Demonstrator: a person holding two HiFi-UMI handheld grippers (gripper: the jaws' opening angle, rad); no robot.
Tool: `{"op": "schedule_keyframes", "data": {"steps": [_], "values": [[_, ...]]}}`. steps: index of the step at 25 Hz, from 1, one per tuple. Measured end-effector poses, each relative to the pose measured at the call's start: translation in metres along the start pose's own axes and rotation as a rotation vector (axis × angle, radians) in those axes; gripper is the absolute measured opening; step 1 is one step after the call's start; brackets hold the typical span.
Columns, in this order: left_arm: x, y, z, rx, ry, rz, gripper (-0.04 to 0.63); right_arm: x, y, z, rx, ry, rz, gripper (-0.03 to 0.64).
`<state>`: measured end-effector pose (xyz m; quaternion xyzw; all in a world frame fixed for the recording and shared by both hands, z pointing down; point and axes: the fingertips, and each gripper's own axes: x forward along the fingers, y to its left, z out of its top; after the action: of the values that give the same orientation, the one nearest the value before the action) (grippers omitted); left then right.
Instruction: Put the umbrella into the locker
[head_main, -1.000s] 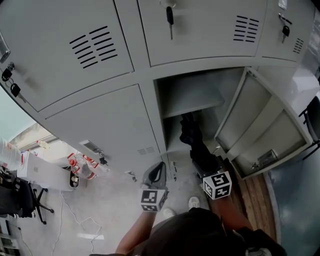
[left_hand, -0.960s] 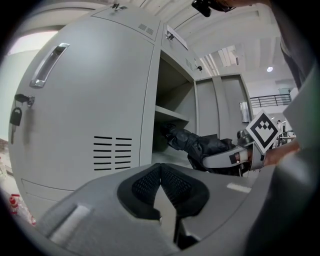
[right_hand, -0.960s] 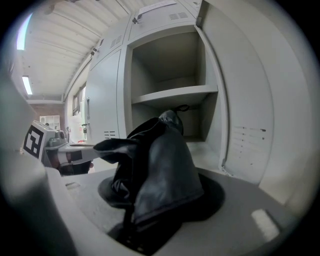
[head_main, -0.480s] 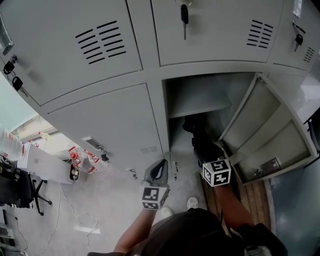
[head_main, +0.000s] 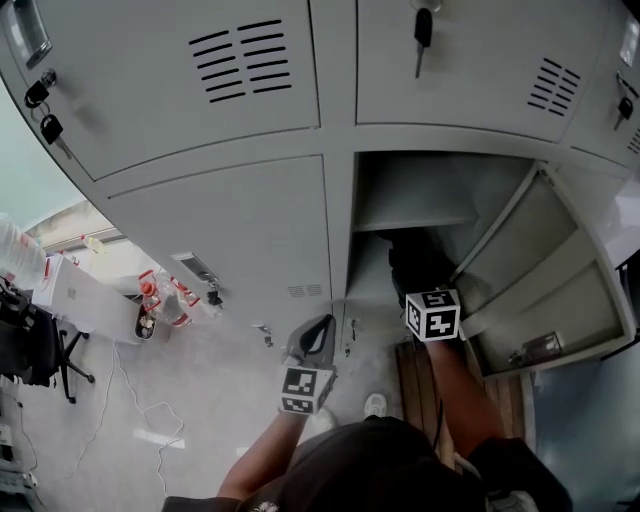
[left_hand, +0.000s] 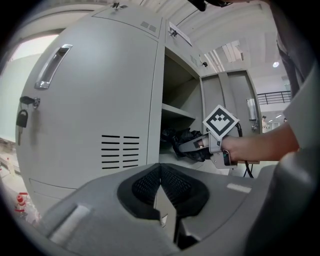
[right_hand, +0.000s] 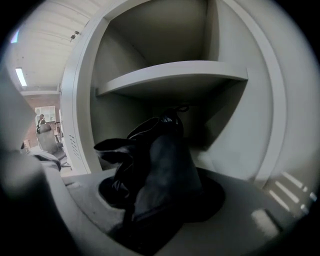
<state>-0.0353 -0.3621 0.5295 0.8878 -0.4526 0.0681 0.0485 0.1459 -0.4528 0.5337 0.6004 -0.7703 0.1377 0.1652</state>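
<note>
Gripping a folded black umbrella (right_hand: 159, 165) in the jaws of the right gripper (left_hand: 188, 146), clenched on its crumpled fabric. Bunched and glossy ahead of those jaws, with the far end of the bundle past the front edge of the open locker (right_hand: 235, 130) and a loose flap sticking out to the jaws' left. Straight ahead of the right jaws and above the bundle, a flat shelf (right_hand: 170, 75) across the compartment. Beyond and below it, the dim back wall (right_hand: 120, 115). To the right of the jaws, in the head view, the locker's door (head_main: 545, 270) swung wide open. Behind the jaws, the marker cube (left_hand: 220, 121) and a bare forearm (left_hand: 260, 145).

Left gripper (left_hand: 160, 192) well apart from the umbrella, jaws clenched together with nothing between the pads (left_hand: 147, 185). Ahead of these jaws, a closed grey door (left_hand: 100, 110) with a block of vent slits (left_hand: 120, 150), a handle (left_hand: 53, 65) higher up and a key (left_hand: 22, 118) hanging at the far left. Ahead and to the right of the left jaws, the open compartment with the umbrella in its mouth. Below both grippers in the head view, pale floor (head_main: 200, 400) and a white shoe (head_main: 375, 404).
</note>
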Motion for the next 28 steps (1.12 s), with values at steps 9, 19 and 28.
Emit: {"op": "schedule_keyframes", "data": {"steps": [9,19,28], "values": [[-0.003,0.001,-0.001,-0.002,0.001,0.012,0.005,0.045,-0.013,0.009,-0.018,0.053,-0.032,0.241],[-0.008,0.011,-0.006,-0.016,0.009,0.042,0.005,0.084,-0.021,0.009,0.005,0.144,-0.053,0.241],[-0.010,0.019,-0.006,-0.021,0.008,0.060,0.005,0.101,-0.022,0.004,0.026,0.196,-0.051,0.244]]}}
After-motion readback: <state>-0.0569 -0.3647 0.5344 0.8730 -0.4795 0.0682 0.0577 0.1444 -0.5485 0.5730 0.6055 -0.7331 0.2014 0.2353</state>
